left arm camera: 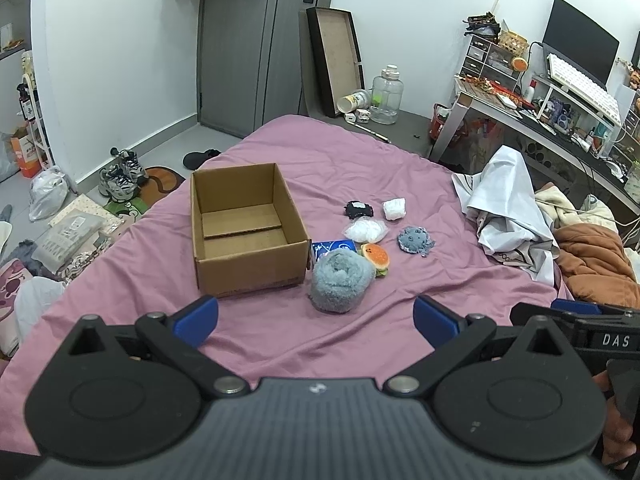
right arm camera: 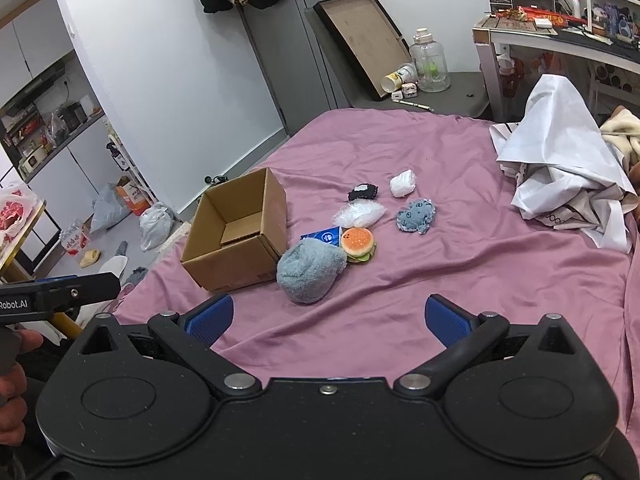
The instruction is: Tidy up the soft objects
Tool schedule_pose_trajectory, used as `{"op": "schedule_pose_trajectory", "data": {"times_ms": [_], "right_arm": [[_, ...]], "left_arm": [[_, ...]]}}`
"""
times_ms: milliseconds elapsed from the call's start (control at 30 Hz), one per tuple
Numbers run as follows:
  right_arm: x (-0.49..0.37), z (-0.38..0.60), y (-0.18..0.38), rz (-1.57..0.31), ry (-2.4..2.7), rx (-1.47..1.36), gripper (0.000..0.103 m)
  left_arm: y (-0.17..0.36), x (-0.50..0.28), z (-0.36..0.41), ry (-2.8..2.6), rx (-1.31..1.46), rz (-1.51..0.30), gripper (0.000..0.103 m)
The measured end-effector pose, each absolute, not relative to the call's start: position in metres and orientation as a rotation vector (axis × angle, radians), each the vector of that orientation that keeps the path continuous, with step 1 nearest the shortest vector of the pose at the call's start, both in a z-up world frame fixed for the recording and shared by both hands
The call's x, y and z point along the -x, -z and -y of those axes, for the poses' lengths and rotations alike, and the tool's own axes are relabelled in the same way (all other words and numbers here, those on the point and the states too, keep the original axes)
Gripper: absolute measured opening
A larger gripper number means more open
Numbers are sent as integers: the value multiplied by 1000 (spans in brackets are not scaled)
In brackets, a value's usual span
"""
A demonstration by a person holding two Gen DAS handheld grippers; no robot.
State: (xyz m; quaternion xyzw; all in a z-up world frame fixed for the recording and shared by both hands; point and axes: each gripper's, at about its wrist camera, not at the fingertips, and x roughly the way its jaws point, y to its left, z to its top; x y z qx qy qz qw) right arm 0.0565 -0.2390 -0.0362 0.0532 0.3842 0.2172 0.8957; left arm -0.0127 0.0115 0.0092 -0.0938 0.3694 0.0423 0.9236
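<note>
One open brown cardboard box (left arm camera: 244, 228) is sitting on the pink bed sheet (left arm camera: 360, 152), and nothing but a loose cardboard flap is being seen inside it. Just beside the box, on its right, a fluffy grey-blue rolled cloth (left arm camera: 340, 280) is lying, touching a small blue packet (left arm camera: 334, 247) and a little orange burger toy (left arm camera: 376, 258). Behind these, a clear plastic bag of white stuff (left arm camera: 366, 229), a small black pouch (left arm camera: 359, 209), a white crumpled wad (left arm camera: 394, 208) and a grey-blue knitted toy (left arm camera: 416, 240) are spread out on the sheet. None of the soft things are being held. The left gripper (left arm camera: 316, 320) is being held low over the sheet with its blue fingers spread wide and nothing between them. The right gripper (right arm camera: 328, 320) is being held the same way, wide apart and bare. A white crumpled sheet (right arm camera: 560, 160) is piled at the right side of the bed.
</note>
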Motion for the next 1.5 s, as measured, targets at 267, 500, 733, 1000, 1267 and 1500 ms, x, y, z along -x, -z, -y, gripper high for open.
{"op": "schedule_pose_trajectory", "data": {"times_ms": [267,500,733,1000,1267,1500], "right_arm": [[-67,240,45,-811,-445,-116,103],[-81,242,53,-828,-441,-137,103],[-98,240,62,-845,-441,-145,103],[-115,238,72,-858,-446,-165,103],[-134,239,87,-875,-437,-204,103],[-151,240,98,-887,-448,-253,103]], "left_arm": [[1,-4,-10,-94,193,-770,103],[9,-19,-11,-95,203,-773,103],[19,-36,-12,-95,215,-787,103],[31,-57,-14,-100,232,-810,102],[47,-76,-12,-97,255,-827,101],[60,-90,-9,-126,263,-839,100]]}}
